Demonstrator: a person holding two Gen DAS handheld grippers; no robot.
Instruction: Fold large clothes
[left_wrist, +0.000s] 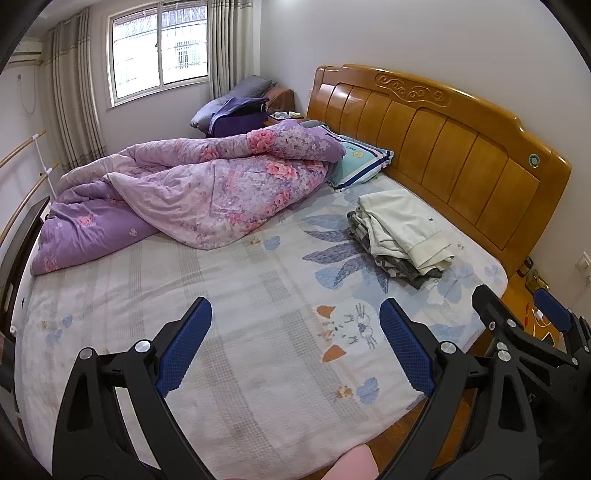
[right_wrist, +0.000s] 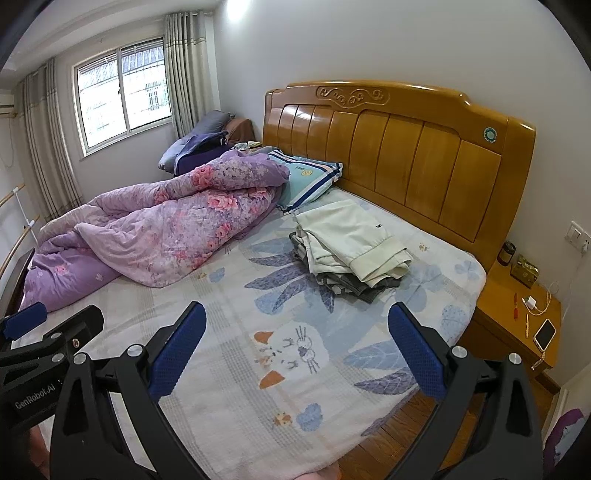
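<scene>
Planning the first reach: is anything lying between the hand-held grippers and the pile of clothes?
Nothing visible. Only bare bedsheet lies between both open hand-held grippers and the clothes pile; the purple quilt sits off to the left.

A stack of folded clothes (left_wrist: 400, 236) (right_wrist: 351, 247) lies on the bed sheet (left_wrist: 221, 295) (right_wrist: 258, 295), near the wooden headboard (left_wrist: 443, 147) (right_wrist: 399, 155) and just beside the striped pillow. A cream garment with a ribbed cuff lies flat on top; grey-green folded pieces show beneath it, their edges slightly uneven.
</scene>
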